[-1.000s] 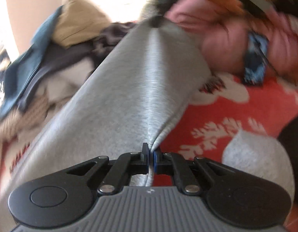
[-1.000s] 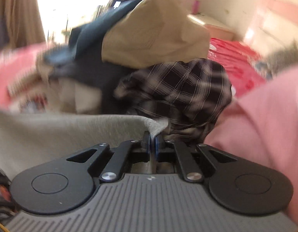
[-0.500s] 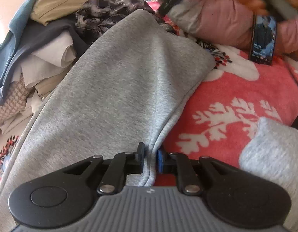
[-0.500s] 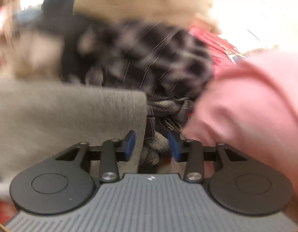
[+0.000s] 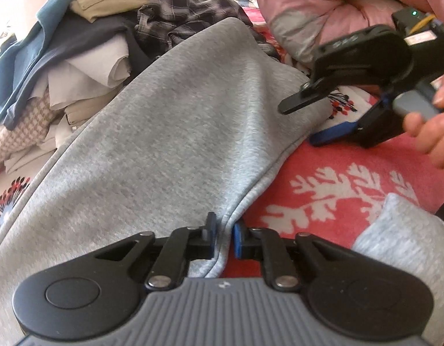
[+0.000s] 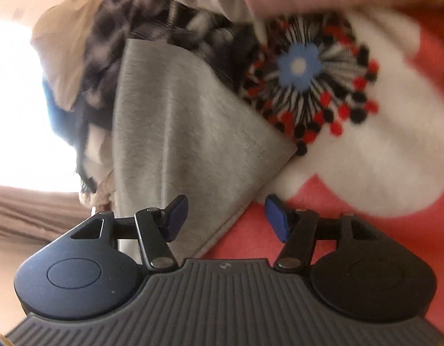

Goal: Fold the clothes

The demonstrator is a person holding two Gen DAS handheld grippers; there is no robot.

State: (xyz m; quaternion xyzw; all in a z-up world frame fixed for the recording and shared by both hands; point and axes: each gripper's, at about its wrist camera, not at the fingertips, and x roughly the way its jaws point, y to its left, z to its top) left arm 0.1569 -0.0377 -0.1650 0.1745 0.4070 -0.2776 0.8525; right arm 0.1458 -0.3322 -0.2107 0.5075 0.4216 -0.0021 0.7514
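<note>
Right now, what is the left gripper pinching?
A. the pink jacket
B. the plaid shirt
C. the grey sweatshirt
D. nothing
C: the left gripper is shut on the hem of the grey sweatshirt, which spreads away from it over the red blanket.

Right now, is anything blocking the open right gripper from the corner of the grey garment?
Nothing visible. The right gripper stands open just off the grey garment, whose corner edge lies bare on the red blanket between the fingers.
</note>
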